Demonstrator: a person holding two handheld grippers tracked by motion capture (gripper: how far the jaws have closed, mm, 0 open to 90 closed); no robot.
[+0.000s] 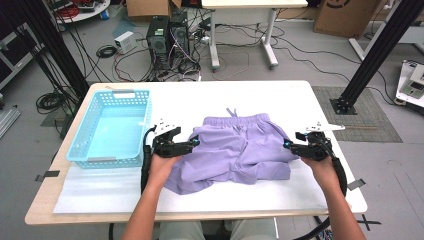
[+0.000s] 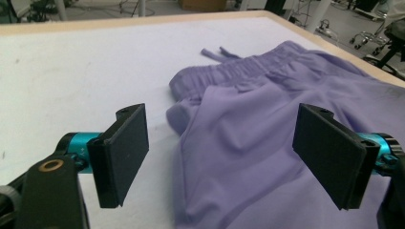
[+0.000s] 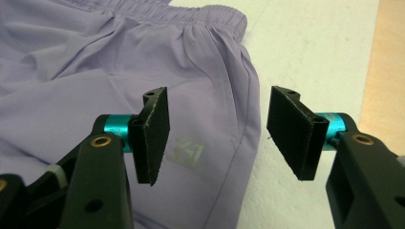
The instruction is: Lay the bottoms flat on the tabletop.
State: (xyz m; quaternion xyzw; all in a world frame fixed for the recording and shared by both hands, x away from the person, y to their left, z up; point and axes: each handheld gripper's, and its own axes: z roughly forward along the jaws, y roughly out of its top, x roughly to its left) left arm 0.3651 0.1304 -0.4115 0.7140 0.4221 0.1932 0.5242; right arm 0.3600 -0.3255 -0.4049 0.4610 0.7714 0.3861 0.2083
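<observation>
One pair of purple shorts [image 1: 240, 150] spread mid-table before me, my left gripper [image 1: 192, 144] and right gripper [image 1: 287, 145] both released at its side edges, seemingly just clear of the cloth, one empty blue basket [image 1: 112, 127] left of them.

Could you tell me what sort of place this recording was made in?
Probably a robotics or data-collection lab, not a home: black desktop computer towers sit on the grey floor amid tangled cables, black metal frame posts flank the white-topped table, and brown cardboard boxes stand behind.
</observation>
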